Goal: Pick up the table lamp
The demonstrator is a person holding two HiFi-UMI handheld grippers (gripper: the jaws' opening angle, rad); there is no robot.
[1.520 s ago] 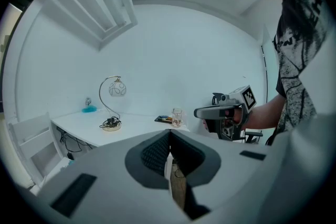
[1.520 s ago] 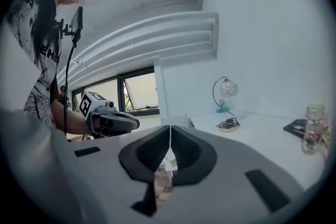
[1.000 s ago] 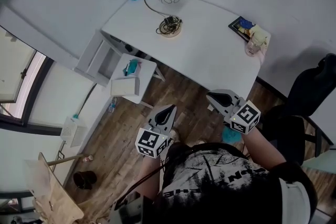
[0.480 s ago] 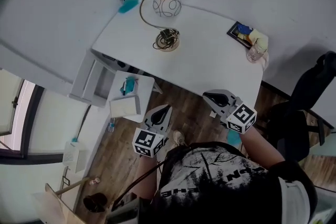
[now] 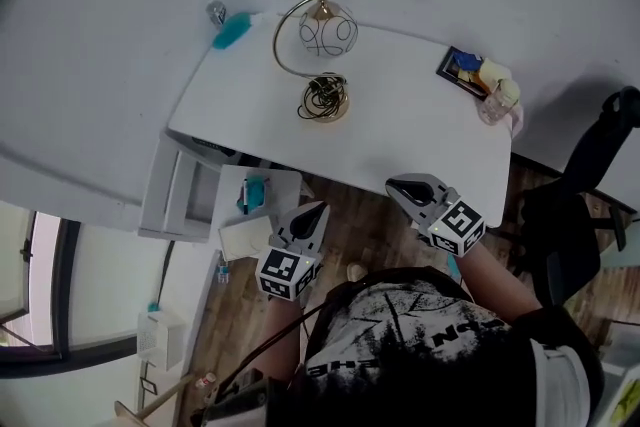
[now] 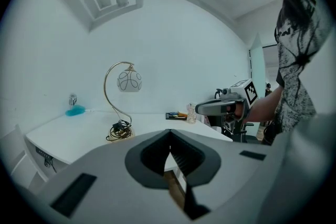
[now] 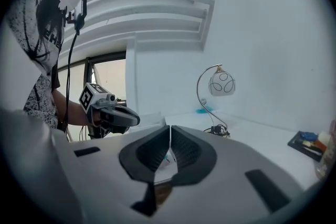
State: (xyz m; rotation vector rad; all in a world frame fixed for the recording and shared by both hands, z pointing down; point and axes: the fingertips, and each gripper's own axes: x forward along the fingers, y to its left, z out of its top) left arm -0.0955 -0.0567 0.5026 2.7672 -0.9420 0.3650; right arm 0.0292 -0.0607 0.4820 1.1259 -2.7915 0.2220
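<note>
The table lamp [image 5: 318,55] stands at the back of the white table [image 5: 400,135]: a gold curved stem, a white globe shade [image 6: 129,81] with dark loops, and a round base with its cord coiled on it [image 7: 219,130]. My left gripper [image 5: 313,212] is shut and empty, held just off the table's front edge. My right gripper [image 5: 398,186] is also shut and empty, at the front edge further right. Both point toward the lamp, well short of it.
A framed picture [image 5: 462,67] and a small glass jar [image 5: 492,103] sit at the table's right end. A blue brush [image 5: 231,31] lies at the back left corner. A white stool with a box [image 5: 252,215] stands under the left front. A black chair [image 5: 580,215] is at right.
The view has shifted so the table sits closer to me. Both grippers have come up to its front edge, still shut.
</note>
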